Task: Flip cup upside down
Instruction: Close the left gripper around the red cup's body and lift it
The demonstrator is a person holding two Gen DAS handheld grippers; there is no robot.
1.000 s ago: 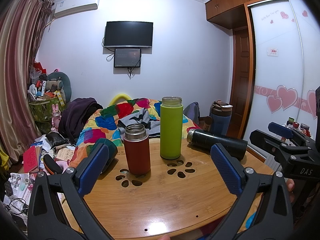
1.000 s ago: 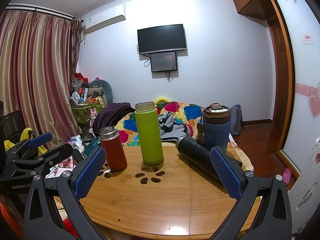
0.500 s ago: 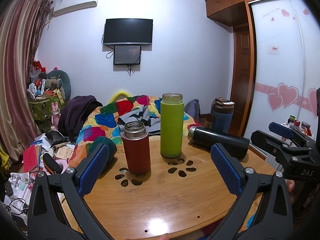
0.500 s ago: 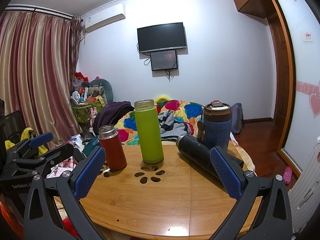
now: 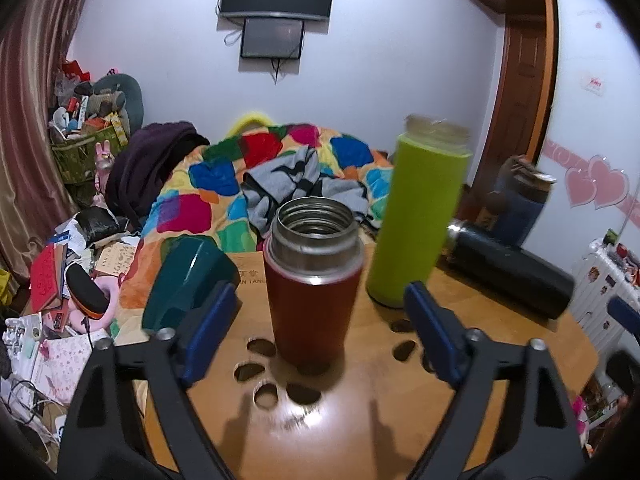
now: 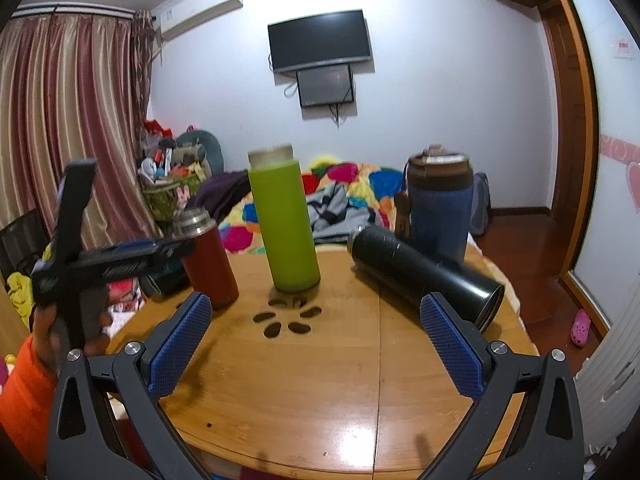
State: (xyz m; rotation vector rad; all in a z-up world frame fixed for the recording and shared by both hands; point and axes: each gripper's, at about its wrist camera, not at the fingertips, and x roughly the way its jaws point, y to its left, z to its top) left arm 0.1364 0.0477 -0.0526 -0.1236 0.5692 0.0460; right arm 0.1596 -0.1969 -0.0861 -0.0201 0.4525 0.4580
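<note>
- Here, printed characters on the wooden table (image 5: 360,412) behind the red cup (image 5: 314,280) are too blurred to read; a small red-lettered sticker on the white wardrobe door (image 5: 592,80) is likewise illegible.
- The round table has petal-shaped cut-outs; behind it are a bed with a bright patchwork quilt (image 5: 224,184), a wall television (image 6: 320,40), striped curtains (image 6: 72,120) and an air conditioner (image 6: 200,14).
- Red cup: upright, mouth open upward, on the table's left part, between the spread fingers of the left gripper (image 5: 320,332); no contact is visible.
- Right gripper (image 6: 316,344): fingers apart, holding nothing, over the near table edge.
- Green bottle (image 6: 284,220) upright at centre; black flask (image 6: 424,276) lying on its side; blue jug (image 6: 440,200) behind it.
- Only the left view shows a dark green object (image 5: 188,280) at the table edge; only the right view shows the left gripper from the side and the orange sleeve (image 6: 24,392).
</note>
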